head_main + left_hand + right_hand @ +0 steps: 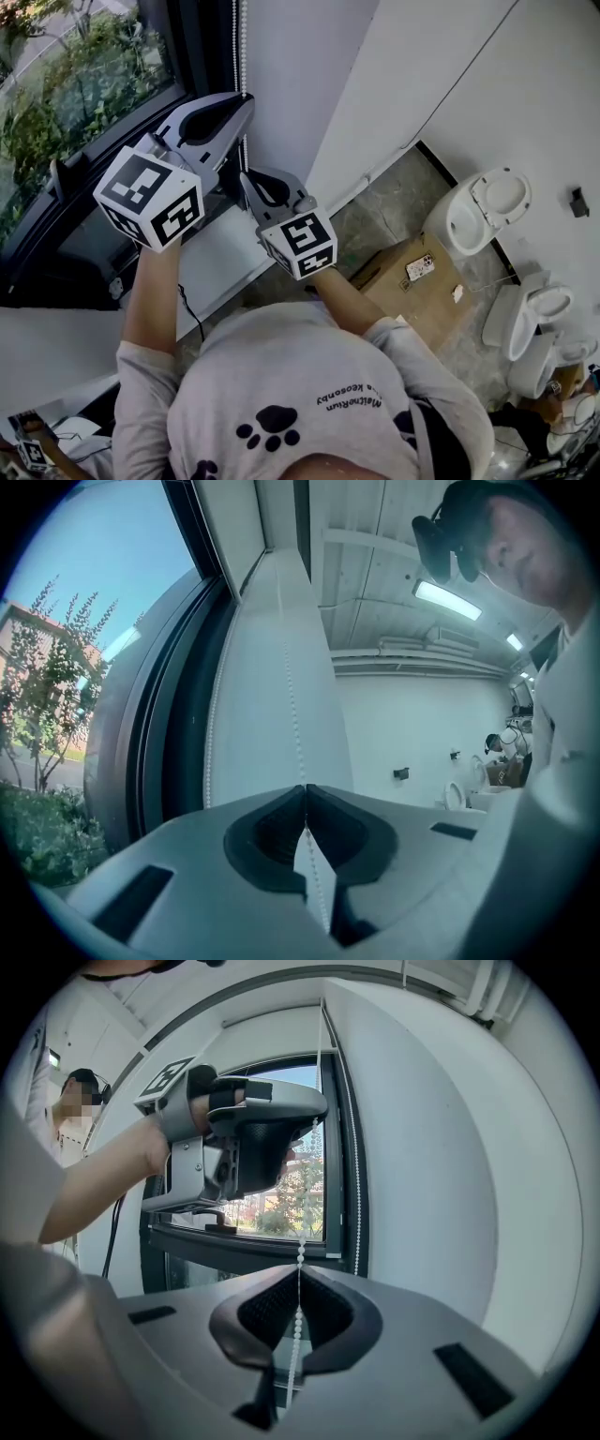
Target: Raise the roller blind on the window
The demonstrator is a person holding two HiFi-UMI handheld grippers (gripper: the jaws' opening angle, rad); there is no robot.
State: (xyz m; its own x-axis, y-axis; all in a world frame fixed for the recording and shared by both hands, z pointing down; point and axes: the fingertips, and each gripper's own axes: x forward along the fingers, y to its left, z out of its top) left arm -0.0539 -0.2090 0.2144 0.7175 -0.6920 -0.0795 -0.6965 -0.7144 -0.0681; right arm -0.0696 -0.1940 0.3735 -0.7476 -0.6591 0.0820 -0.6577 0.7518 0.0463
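Left tool (246, 99) is being pressed shut on the bead chain (244, 47), window (84, 94) at its left; right tool (247, 180), just below, is being clamped there too. Light, limp, slippery beads are being judged best pinched squarely.

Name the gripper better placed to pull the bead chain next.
Left. Both are shut on the bead chain, but the left gripper sits above the right gripper, so it probably has more downward travel.
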